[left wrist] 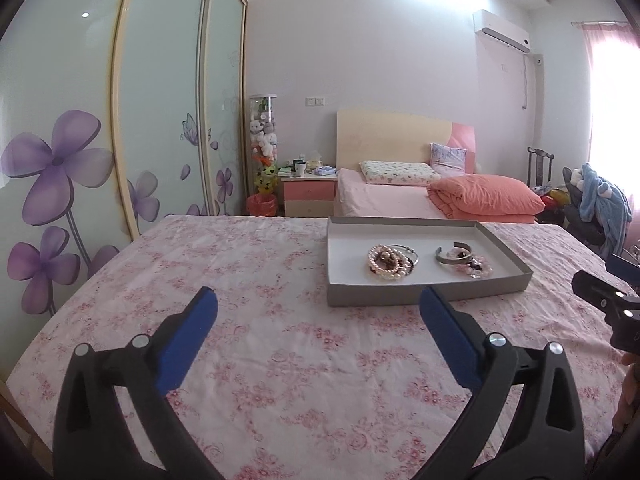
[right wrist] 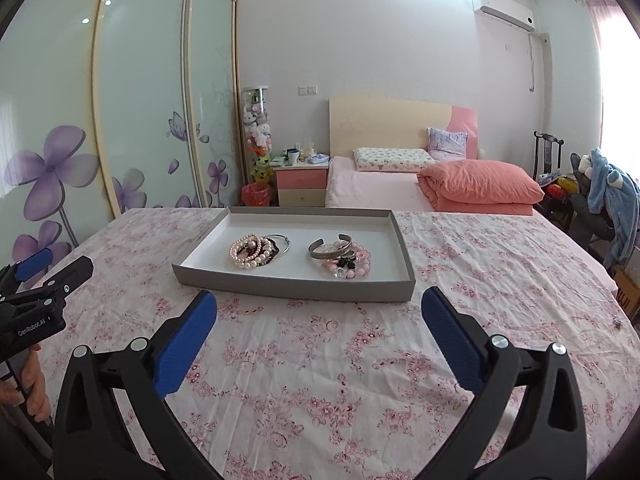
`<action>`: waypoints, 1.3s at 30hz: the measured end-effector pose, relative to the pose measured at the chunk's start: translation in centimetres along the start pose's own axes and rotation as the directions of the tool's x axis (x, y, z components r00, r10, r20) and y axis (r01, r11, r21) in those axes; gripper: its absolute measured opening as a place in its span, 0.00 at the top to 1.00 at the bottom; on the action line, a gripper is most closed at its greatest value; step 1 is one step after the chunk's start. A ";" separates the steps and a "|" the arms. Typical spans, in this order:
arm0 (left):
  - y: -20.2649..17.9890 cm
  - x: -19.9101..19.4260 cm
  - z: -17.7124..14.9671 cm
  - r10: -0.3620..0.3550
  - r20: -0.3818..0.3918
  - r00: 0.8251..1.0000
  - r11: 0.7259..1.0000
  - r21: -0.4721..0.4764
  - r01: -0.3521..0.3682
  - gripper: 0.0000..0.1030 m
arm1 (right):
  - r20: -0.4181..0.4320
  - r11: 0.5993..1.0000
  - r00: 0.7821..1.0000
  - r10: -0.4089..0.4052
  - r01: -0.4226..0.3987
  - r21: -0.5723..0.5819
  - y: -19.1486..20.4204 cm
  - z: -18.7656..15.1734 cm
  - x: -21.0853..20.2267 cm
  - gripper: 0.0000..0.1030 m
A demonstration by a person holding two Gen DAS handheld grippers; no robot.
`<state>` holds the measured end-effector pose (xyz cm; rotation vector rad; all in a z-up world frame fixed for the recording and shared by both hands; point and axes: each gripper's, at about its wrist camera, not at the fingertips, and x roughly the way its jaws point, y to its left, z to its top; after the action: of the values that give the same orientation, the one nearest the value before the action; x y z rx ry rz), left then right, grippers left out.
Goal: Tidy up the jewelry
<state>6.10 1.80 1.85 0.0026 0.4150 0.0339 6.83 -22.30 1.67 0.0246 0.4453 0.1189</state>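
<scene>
A shallow grey tray (left wrist: 420, 294) (right wrist: 288, 286) with a white inside sits on the pink floral cloth. In it lie two heaps: pearl and dark bead bracelets (left wrist: 390, 264) (right wrist: 254, 254) with a thin silver bangle on the left, and silver cuffs (left wrist: 452, 258) (right wrist: 330, 250) with pink bead bracelets (right wrist: 354, 266) on the right. My left gripper (left wrist: 318, 300) is open and empty, short of the tray and to its left. My right gripper (right wrist: 320, 300) is open and empty, just before the tray's near wall.
The table's floral cloth (right wrist: 320, 380) spreads around the tray. A sliding wardrobe (left wrist: 80, 140) with purple flowers stands left. A bed (right wrist: 400, 188) with an orange quilt and a nightstand (right wrist: 300, 184) lie behind. A chair with blue clothing (right wrist: 612, 196) stands right.
</scene>
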 end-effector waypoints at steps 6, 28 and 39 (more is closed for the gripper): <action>-1.4 -0.4 -0.4 0.005 0.014 1.000 0.999 0.043 -0.006 0.04 | 0.019 1.000 1.000 -0.009 0.009 0.017 -0.3 -0.6 -0.5 0.02; -1.9 -0.3 -0.4 -0.002 0.020 1.000 0.999 0.045 0.001 0.04 | 0.036 0.999 0.999 0.007 -0.009 0.054 -1.0 -0.9 -0.6 0.02; -2.1 -0.1 -0.5 0.001 0.015 1.000 0.999 0.047 -0.002 0.04 | 0.034 0.999 0.999 0.008 -0.010 0.053 -0.9 -0.9 -0.5 0.02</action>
<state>5.93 -0.29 1.44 0.0491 0.4012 0.0256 6.12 -23.29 0.99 0.0808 0.4144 0.1151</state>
